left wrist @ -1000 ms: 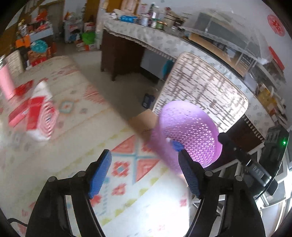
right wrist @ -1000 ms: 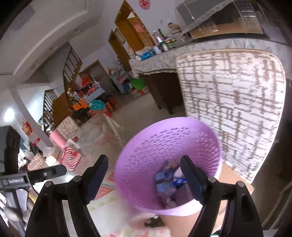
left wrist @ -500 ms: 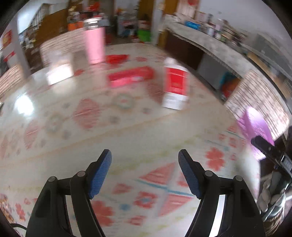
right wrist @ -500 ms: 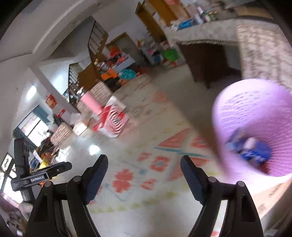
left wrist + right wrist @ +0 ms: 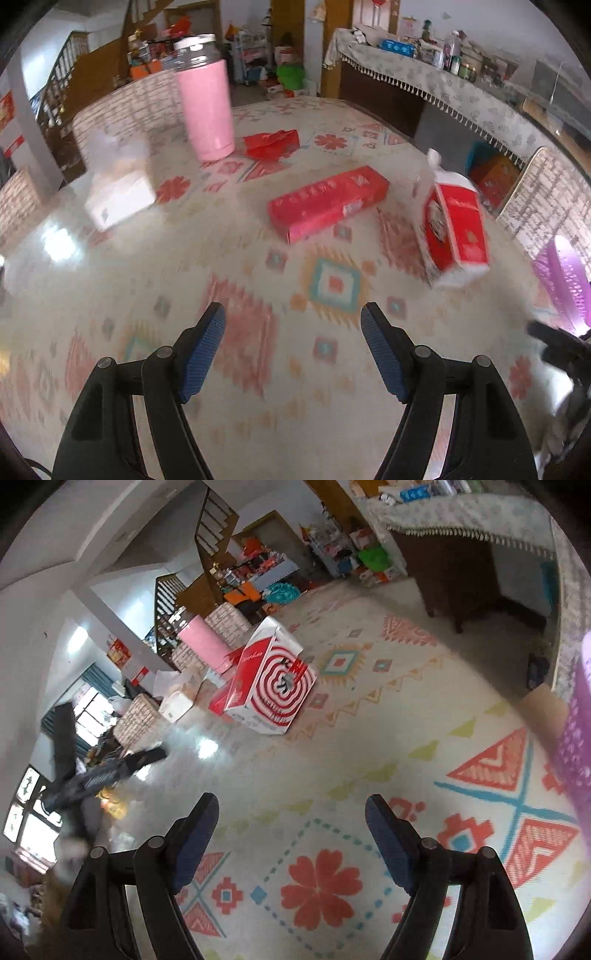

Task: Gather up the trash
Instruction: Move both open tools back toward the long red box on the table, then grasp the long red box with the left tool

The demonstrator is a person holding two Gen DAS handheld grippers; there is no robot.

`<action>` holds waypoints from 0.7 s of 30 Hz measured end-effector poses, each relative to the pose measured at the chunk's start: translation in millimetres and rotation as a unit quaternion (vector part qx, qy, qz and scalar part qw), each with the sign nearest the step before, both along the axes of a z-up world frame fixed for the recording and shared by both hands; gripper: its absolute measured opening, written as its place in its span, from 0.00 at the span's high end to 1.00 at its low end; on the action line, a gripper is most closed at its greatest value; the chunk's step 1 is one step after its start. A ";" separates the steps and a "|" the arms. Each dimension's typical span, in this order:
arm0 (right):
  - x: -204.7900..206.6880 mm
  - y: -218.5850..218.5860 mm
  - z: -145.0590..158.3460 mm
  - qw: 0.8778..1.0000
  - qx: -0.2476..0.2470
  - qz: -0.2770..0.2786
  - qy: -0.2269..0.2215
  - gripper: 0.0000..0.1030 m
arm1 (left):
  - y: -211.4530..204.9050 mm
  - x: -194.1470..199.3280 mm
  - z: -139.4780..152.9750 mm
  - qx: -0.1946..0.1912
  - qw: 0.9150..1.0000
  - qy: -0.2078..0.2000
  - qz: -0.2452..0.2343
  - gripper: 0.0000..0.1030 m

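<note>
Searching for the next piece: both grippers hang over the patterned tablecloth [image 5: 229, 266] with nothing in them, and I judge the step in hand to be picking what to take next.
Left gripper: the left gripper [image 5: 291, 350] has its blue pads spread wide, only cloth between them.
Right gripper: the right gripper [image 5: 288, 842] is likewise spread wide and empty, above the red flower print near the camera.
Trash on the table: a long red carton [image 5: 328, 203] lies flat at mid-table; a red and white box [image 5: 456, 229] stands to its right, its top torn open; a crumpled red wrapper [image 5: 273, 144] lies farther off, just right of the pink tumbler [image 5: 205, 99].
Same box, right view: the red and white box shows a target-like ring print on one face and stands well apart from the gripper, toward the far left.
Other things: a whitish box [image 5: 118, 184] sits far left, blurred; whether it counts as trash I cannot tell.
Bin: the purple basket [image 5: 565, 280] shows only as a sliver at the right edge of both views, beside the table; what it holds is out of sight here.
Done: nothing visible here settles how much has been binned.
Left to do: at least the carton, the torn box and the wrapper are not yet collected, so I judge the task well short of finished.
Nearest pick: the long red carton lies closest ahead of the left gripper.
</note>
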State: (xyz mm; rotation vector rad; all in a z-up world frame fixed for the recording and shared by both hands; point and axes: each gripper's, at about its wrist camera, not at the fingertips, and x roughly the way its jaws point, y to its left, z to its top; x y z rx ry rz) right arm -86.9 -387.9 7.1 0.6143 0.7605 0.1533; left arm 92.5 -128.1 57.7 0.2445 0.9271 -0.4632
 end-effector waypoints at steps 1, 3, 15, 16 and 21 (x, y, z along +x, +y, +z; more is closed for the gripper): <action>-0.8 -1.8 1.1 1.000 0.001 0.001 0.000 0.17 | -6.9 13.4 -2.0 0.006 1.000 -0.003 -0.006 0.28; -0.7 -0.4 1.2 1.000 -0.001 0.002 -0.003 0.17 | -17.2 33.8 -4.5 0.008 1.000 0.001 -0.016 0.28; 3.9 -3.4 -2.5 1.000 0.007 0.006 0.006 0.17 | -74.0 111.2 -13.6 0.025 0.996 0.007 -0.083 0.26; 3.5 -4.1 -2.8 1.000 0.008 0.006 0.006 0.17 | -77.8 115.8 -16.3 0.023 0.996 0.013 -0.091 0.24; 4.1 -5.8 -3.5 1.000 0.012 0.007 0.005 0.16 | -86.9 129.6 -26.7 0.000 0.993 0.046 -0.105 0.18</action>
